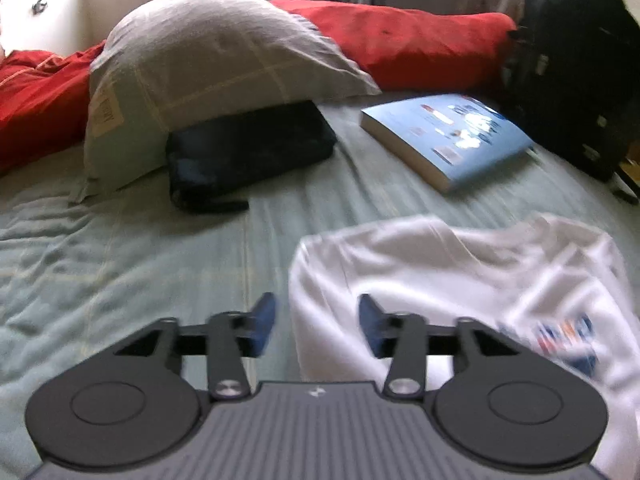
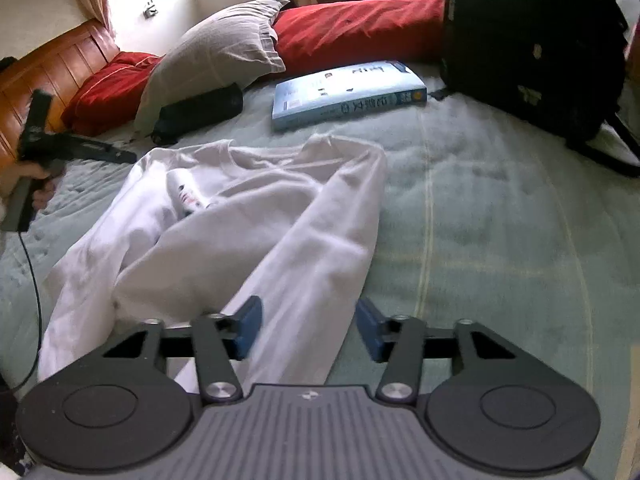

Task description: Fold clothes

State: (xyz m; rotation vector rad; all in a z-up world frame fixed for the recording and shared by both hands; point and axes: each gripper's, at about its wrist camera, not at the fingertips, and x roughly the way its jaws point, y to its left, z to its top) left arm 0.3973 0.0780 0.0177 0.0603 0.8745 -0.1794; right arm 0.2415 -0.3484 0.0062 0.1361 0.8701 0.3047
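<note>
A white T-shirt (image 1: 460,280) with a red and blue print (image 1: 568,340) lies crumpled on the green bedsheet (image 1: 140,260). My left gripper (image 1: 318,320) hovers over the shirt's left edge, open, its blue pads apart and not pressing on the cloth. In the right wrist view the same shirt (image 2: 240,220) is bunched in loose folds, with a strip of it running toward the camera. My right gripper (image 2: 308,328) stands open above that strip, and neither pad pinches the cloth. At the far left a person's hand (image 2: 28,184) holds the left gripper's handle.
A blue book (image 1: 452,136) (image 2: 344,92) lies beyond the shirt. A grey pillow (image 1: 208,64) rests on a dark pouch (image 1: 248,152), with a red blanket (image 1: 420,40) behind. A black backpack (image 2: 528,40) stands at the right. A wooden headboard (image 2: 48,68) is at the left.
</note>
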